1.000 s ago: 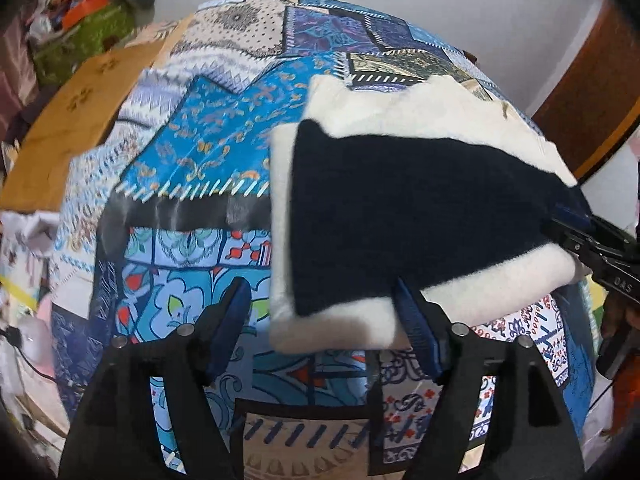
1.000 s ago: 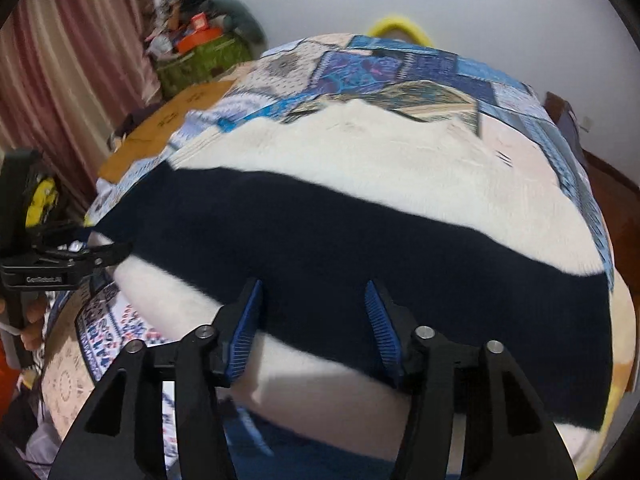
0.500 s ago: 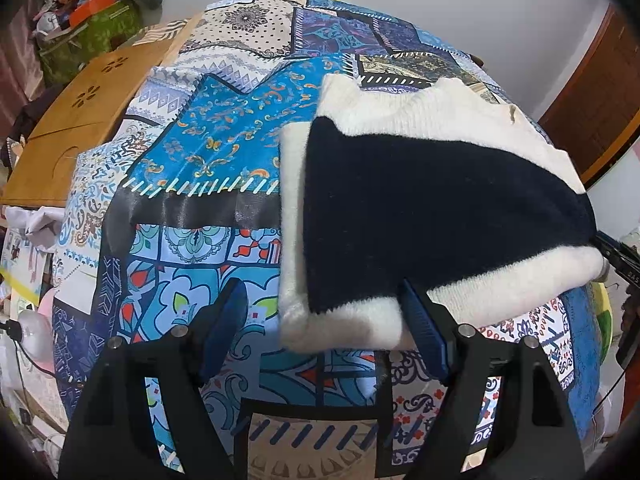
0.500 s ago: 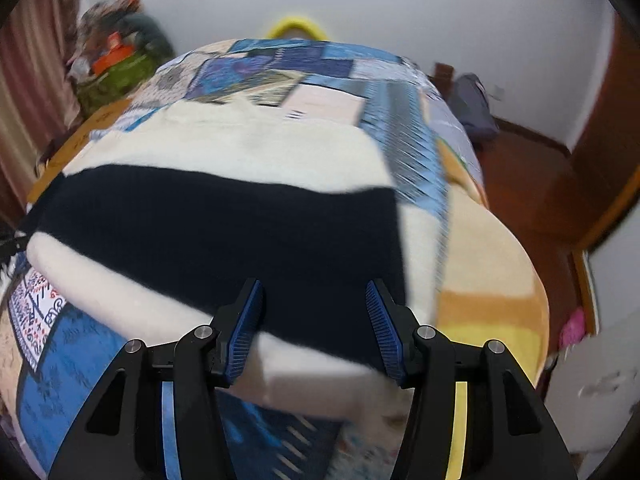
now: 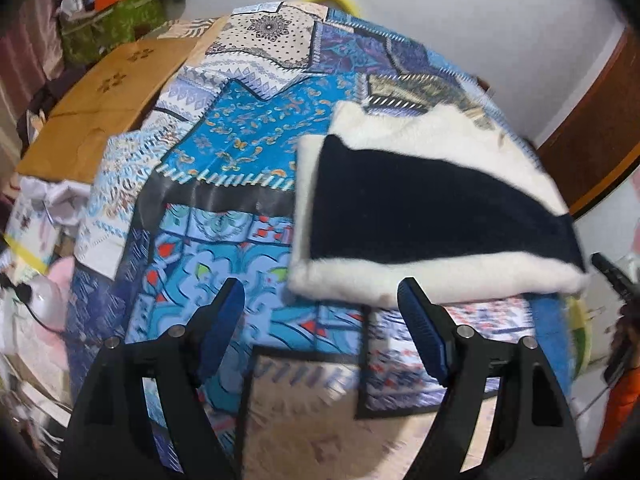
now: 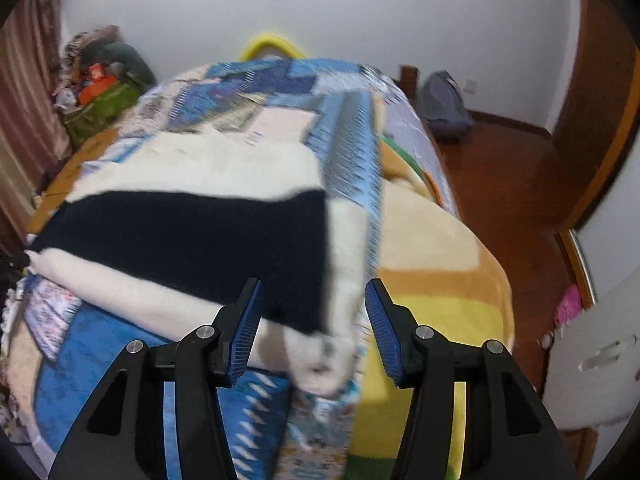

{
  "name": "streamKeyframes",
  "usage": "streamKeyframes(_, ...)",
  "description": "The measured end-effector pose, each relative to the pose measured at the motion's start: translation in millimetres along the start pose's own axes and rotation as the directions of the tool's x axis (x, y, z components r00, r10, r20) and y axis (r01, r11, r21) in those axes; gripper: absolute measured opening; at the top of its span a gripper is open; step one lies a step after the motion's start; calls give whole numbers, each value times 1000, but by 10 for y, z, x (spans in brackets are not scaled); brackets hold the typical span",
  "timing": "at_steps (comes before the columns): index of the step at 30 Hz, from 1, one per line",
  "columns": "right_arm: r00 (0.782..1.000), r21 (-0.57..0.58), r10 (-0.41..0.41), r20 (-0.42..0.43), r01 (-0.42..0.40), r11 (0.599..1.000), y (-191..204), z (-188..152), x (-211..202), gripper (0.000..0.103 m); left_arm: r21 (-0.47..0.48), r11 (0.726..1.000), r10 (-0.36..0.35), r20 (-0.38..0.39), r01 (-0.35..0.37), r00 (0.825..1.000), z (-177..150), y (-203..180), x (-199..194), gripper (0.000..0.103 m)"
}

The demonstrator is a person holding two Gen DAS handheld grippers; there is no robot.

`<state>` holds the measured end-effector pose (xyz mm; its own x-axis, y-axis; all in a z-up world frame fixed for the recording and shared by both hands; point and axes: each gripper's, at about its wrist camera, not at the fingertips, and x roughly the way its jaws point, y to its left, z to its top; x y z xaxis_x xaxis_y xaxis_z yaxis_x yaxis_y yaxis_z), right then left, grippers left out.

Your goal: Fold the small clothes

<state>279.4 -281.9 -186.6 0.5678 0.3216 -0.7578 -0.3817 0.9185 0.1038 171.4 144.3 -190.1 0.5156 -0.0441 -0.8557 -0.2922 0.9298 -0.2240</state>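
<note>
Sweater (image 5: 432, 204) lying folded on quilt (image 5: 248, 148); left gripper (image 5: 320, 312) and right gripper (image 6: 312, 320) hovering open, empty; squaring corners before pressing flat.

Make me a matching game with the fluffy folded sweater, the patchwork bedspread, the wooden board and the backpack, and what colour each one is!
Things:
1. fluffy folded sweater
2. patchwork bedspread
3. flat wooden board
4. soft backpack on the floor

Colours:
A. grey
B. cream with a dark navy band
C. light brown
D. mostly blue patterns

Pairs: 1-B, 2-D, 3-C, 4-A
</note>
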Motion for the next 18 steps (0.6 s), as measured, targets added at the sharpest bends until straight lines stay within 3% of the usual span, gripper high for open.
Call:
streamKeyframes(5,995,-86,94,34,-90,992,505,177,-3,51,-97,988,-126,-31,122,992,-75,-41,-23,79)
streamKeyframes(10,987,-178,162,6,-159,971,1000,251,257,53,-138,969,-218,-80,206,973,-132,-131,138,79)
streamKeyframes(16,981,-220,173,-86,-188,957,1262,153,626,54,-232,927,-323,-93,295,942,-50,-151,354,79)
streamKeyframes(18,980,-216,172,-95,-189,958,1279,104,673,54,-285,901,-363,-82,327,928,2,-125,419,79)
